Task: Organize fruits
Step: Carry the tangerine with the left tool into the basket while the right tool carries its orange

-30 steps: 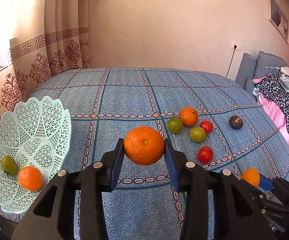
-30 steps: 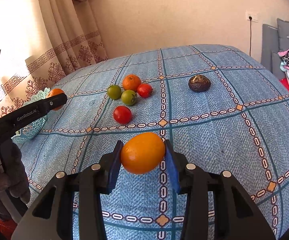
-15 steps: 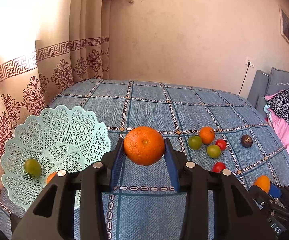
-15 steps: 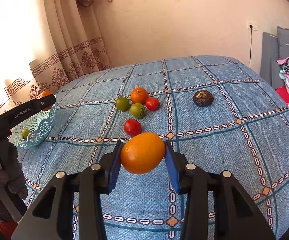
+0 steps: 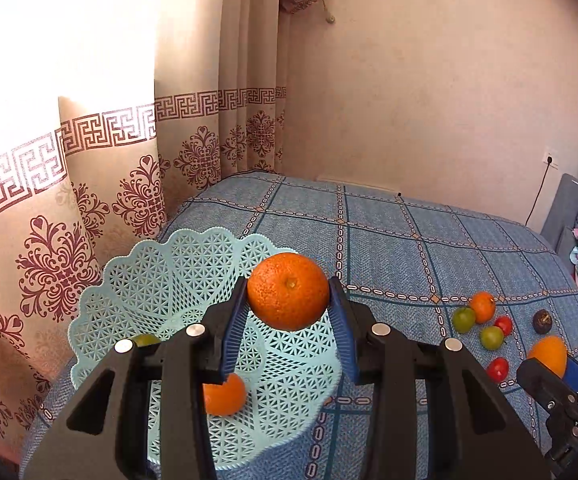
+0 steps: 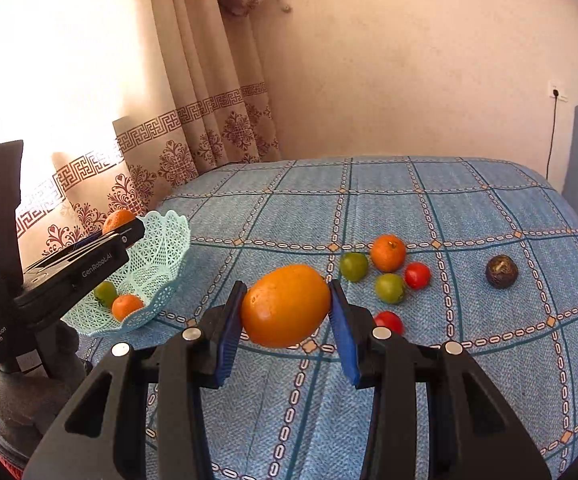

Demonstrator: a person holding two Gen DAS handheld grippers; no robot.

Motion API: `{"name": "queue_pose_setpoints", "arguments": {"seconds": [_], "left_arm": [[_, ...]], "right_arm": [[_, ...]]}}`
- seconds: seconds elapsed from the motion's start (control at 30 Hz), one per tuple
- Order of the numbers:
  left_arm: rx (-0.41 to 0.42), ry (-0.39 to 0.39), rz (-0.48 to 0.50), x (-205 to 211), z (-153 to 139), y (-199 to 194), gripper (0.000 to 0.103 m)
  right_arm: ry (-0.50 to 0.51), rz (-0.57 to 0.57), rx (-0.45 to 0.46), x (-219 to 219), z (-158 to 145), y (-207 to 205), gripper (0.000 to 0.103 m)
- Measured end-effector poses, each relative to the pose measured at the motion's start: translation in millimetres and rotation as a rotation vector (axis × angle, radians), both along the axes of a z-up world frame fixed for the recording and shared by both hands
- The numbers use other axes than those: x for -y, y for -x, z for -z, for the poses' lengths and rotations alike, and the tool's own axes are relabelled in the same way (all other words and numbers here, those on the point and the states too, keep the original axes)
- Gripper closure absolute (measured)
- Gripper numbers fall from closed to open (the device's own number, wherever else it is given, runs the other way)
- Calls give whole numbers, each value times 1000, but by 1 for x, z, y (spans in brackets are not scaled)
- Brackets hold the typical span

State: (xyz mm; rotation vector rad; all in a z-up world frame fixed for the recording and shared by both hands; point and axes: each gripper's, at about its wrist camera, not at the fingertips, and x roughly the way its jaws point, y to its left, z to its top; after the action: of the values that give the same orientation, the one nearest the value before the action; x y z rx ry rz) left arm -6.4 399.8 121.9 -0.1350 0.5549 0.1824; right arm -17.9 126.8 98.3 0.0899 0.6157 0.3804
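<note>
Your left gripper (image 5: 288,312) is clamped on a round orange (image 5: 287,297), both blue pads (image 5: 233,332) pressed against its sides. It holds the fruit above the pale green basket (image 5: 137,280), which sits just below and ahead of the fingers at the near corner of the blue checked bed (image 5: 429,248). Inside the basket, beneath the left finger, lies a small orange (image 5: 225,394), and a green fruit (image 5: 145,339) shows partly behind the gripper body.

Your right gripper (image 6: 287,312) is closed around a larger smooth orange fruit (image 6: 285,305), carried above the bedspread. Ahead of it and a little to its right lies a cluster on the bed: two green fruits (image 6: 354,266), an orange one (image 6: 388,253) and a red one (image 6: 417,275), with another red fruit (image 6: 389,322) just beyond the right finger. Farther right, apart from the cluster, sits a dark round fruit (image 6: 501,271). The basket stands well off to this gripper's left, by the curtain (image 6: 193,132).
</note>
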Motion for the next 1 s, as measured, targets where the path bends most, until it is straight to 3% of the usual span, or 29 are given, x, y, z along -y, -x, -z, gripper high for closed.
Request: {"name": "queue_pose_setpoints", "arguments": {"seconds": [0.33,0.93,0.97,1.0], "left_arm": [[-8,14,-108,-49,0,-5,62],[-74,52,-220,-87,14,-10,61],[-75,55,-222,-88,14,-10,56],[-75,54,-227,-89,15,-11,37]], "right_arm": [[-36,-123,3,-66,-14,-25,62],[-26,-266,-81,-142,13,-62,61],[-26,-270,-87,-143,15,-63,61],[-27,-273,-95,-143,18,-64,61]]}}
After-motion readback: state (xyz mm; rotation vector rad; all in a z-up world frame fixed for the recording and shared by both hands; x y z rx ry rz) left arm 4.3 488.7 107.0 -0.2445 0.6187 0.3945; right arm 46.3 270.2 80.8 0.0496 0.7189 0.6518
